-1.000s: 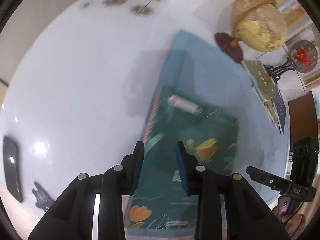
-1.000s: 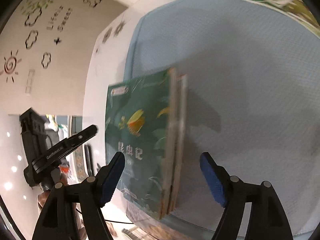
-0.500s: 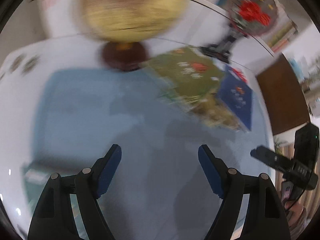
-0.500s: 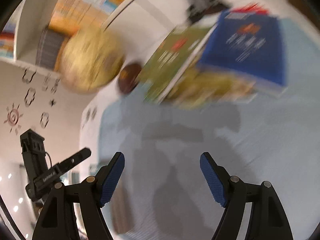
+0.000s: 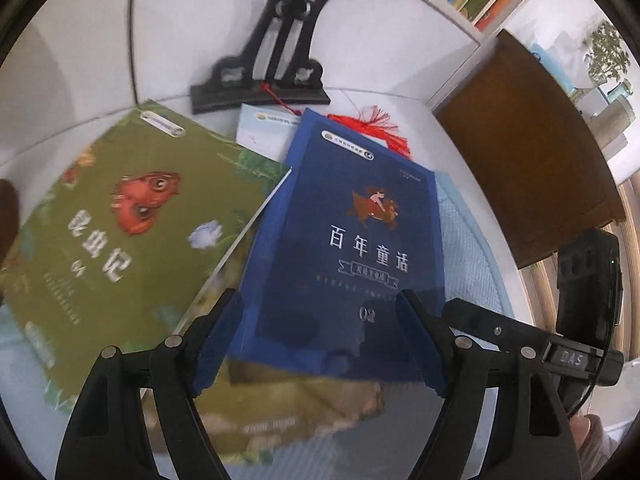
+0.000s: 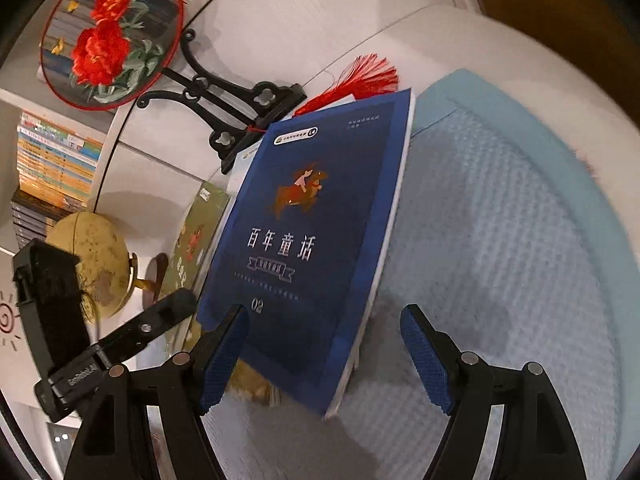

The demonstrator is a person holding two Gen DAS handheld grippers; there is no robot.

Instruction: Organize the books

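A dark blue book (image 5: pixel 344 248) lies on top of a loose pile, overlapping a green book with a red insect on its cover (image 5: pixel 132 232) and an olive book (image 5: pixel 300 412) beneath. My left gripper (image 5: pixel 320 344) hovers open over the blue book's near edge, its jaws wide and nothing held. In the right wrist view the blue book (image 6: pixel 316 232) runs away from the camera, and the green book (image 6: pixel 196 240) shows to its left. My right gripper (image 6: pixel 324 356) is open above the blue book's near right corner, not touching it.
The pile rests on a light blue mat (image 6: pixel 520 240) on a white table. Behind it stand a black fan stand (image 5: pixel 260 84), a round fan with red flowers (image 6: pixel 108 36) and a red tassel (image 6: pixel 360 76). A globe (image 6: pixel 92 256) is at left, a brown cabinet (image 5: pixel 528 168) at right.
Both grippers swept across the mat, from the dark green books past the globe to the pile by the fan stand. The left jaws went from narrow to wide.
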